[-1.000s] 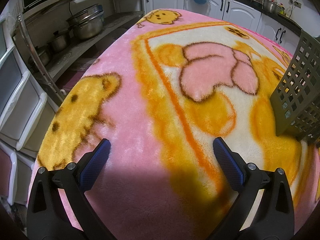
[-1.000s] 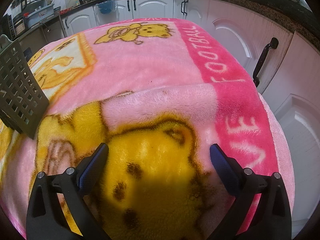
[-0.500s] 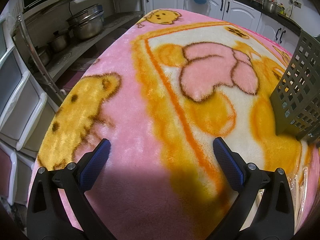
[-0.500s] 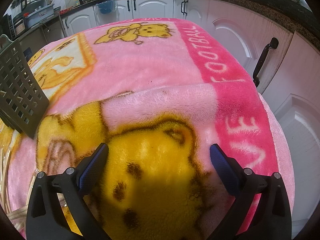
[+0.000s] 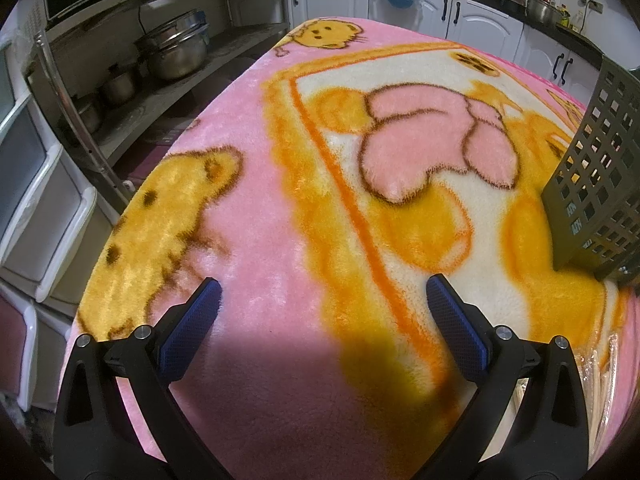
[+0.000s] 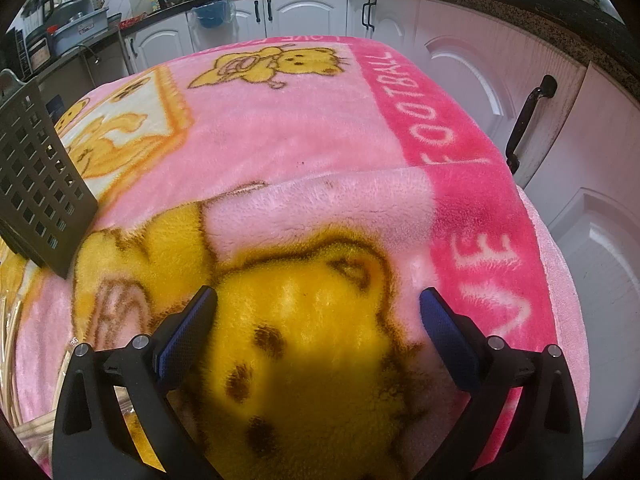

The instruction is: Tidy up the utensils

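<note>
the left tongs [image 5: 322, 300] hang spread wide over the desk, nothing between them; the right tongs [image 6: 318, 308] likewise spread and empty; the desk is covered by a pink and yellow cartoon blanket [image 5: 280, 208], its pile bare under both tools; nothing stands between either pair of tongs and the cloth.

a grey perforated basket [image 5: 596, 176] stands on the blanket at the right edge of the left view, well apart from the left tongs; the same basket [image 6: 38, 176] shows at the left edge of the right view, so it sits between the two tools; pale sticks in clear wrapping [image 5: 608, 368], seemingly the utensils, lie on the blanket near the basket's foot, only partly in frame; they appear again at the lower left of the right view [image 6: 16, 344]; what kind they are cannot be told.

only the left view shows the metal shelf with steel pots [image 5: 176, 52] and the white drawers [image 5: 44, 208] beside the desk; only the right view shows the white cabinet door with a dark handle [image 6: 528, 120] close against the desk's far side.
</note>
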Demonstrator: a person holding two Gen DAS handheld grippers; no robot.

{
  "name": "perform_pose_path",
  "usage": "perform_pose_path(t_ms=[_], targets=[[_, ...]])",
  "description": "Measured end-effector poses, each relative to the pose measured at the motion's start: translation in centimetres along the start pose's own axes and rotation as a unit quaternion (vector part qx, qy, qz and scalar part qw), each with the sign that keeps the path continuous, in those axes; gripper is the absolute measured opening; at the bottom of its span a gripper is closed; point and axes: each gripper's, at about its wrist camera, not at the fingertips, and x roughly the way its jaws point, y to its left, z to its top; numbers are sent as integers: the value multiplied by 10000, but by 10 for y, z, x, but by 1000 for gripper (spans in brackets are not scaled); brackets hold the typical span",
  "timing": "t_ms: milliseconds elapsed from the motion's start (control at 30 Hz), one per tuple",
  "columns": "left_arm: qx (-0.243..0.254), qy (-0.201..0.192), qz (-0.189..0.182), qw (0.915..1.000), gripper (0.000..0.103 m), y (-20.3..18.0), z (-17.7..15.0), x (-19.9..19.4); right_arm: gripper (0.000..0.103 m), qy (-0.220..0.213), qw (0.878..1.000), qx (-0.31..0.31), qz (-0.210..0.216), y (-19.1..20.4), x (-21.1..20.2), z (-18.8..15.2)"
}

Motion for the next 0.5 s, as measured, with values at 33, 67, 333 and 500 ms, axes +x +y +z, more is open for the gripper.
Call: perform_pose_path(t_ms=[33, 67, 333, 500], targets=[[4, 0, -4, 10000, 94, -2, 2, 1, 98, 1, 10000, 2, 4, 0, 0, 0], [1, 1, -8, 10000, 94, -1, 1, 0, 98, 1, 10000, -3, -3, 1, 0, 0], [12, -4, 9, 10000, 94, -2, 1, 1, 98, 1, 10000, -1, -1, 0, 0, 0], [1, 2, -8, 10000, 94, -2, 0, 0, 98, 1, 10000, 1, 1, 0, 0, 0]])
